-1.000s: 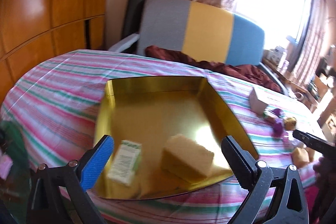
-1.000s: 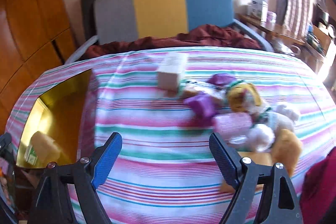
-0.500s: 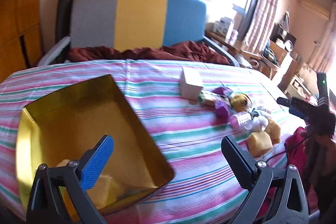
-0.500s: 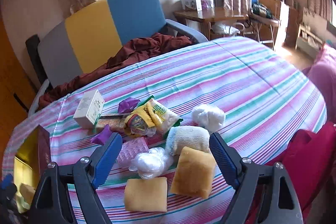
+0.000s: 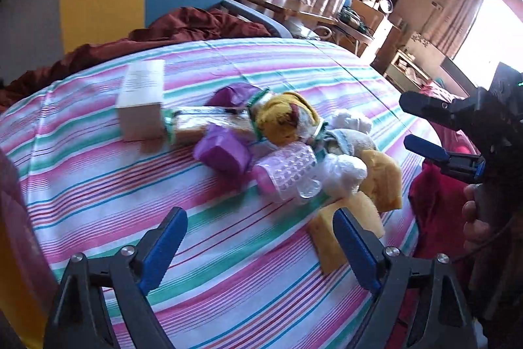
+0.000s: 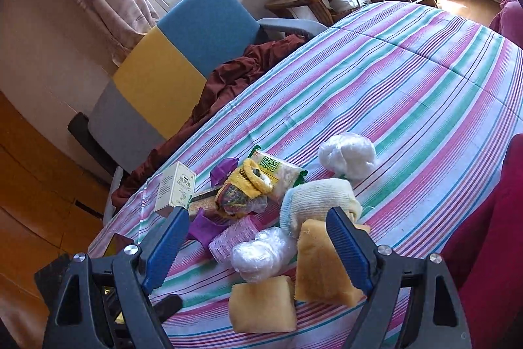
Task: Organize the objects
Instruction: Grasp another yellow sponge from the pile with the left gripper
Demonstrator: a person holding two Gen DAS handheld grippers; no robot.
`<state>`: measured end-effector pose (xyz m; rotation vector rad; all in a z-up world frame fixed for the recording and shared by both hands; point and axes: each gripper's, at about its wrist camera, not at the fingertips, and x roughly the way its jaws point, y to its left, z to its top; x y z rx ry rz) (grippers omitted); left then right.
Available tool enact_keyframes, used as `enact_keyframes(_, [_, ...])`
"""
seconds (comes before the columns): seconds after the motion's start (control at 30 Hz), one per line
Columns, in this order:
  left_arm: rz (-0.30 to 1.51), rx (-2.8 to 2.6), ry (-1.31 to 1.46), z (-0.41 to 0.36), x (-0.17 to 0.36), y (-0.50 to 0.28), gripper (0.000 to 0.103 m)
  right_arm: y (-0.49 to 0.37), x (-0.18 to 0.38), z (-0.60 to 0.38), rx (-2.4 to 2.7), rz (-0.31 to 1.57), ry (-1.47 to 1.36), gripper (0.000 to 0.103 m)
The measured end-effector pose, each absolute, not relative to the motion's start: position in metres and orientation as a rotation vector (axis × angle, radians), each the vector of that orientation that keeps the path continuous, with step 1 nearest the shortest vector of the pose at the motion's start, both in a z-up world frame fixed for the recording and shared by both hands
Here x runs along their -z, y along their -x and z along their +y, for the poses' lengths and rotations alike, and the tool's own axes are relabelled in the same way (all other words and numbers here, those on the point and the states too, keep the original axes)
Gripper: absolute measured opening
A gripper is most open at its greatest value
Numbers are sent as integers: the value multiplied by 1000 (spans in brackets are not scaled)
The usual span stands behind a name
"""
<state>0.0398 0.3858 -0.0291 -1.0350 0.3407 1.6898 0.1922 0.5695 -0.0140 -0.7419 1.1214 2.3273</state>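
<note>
Yellow sponges (image 6: 322,264): lying two together at the near edge of the pile.
White boxes (image 6: 176,189): standing one, at the pile's far left.
Purple wrapped pieces (image 5: 222,151): showing two, one nearer, one farther back.
Clear plastic bundles (image 6: 347,155): sitting two, one apart behind, one (image 6: 261,251) in front.
Pink lattice holders (image 5: 287,172): lying one.
Rolled socks (image 6: 318,201): resting one.
Snack packets (image 6: 278,174): lying one.
</note>
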Motion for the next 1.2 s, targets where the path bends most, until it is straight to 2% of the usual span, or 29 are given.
enact_keyframes(0.27, [389, -1505, 1186, 438, 55, -66, 90, -198, 31, 583, -2188, 1217, 800, 87])
enact_keyframes(0.4, [430, -1539, 1142, 445, 58, -81, 103, -203, 30, 584, -2203, 1225, 746, 87])
enact_keyframes(0.6, [413, -1598, 1150, 448, 73, -93, 103, -207, 20, 579, -2272, 1208, 681, 87])
enact_keyframes(0.83, [463, -1675, 1032, 444, 50, -107, 103, -212, 20, 581, -2268, 1230, 638, 87])
enact_keyframes(0.97, [495, -1620, 1127, 454, 71, -109, 103, -211, 20, 580, -2268, 1222, 649, 87])
enact_keyframes(1.2, [532, -1666, 1078, 461, 75, -114, 102, -209, 22, 582, -2264, 1235, 667, 87])
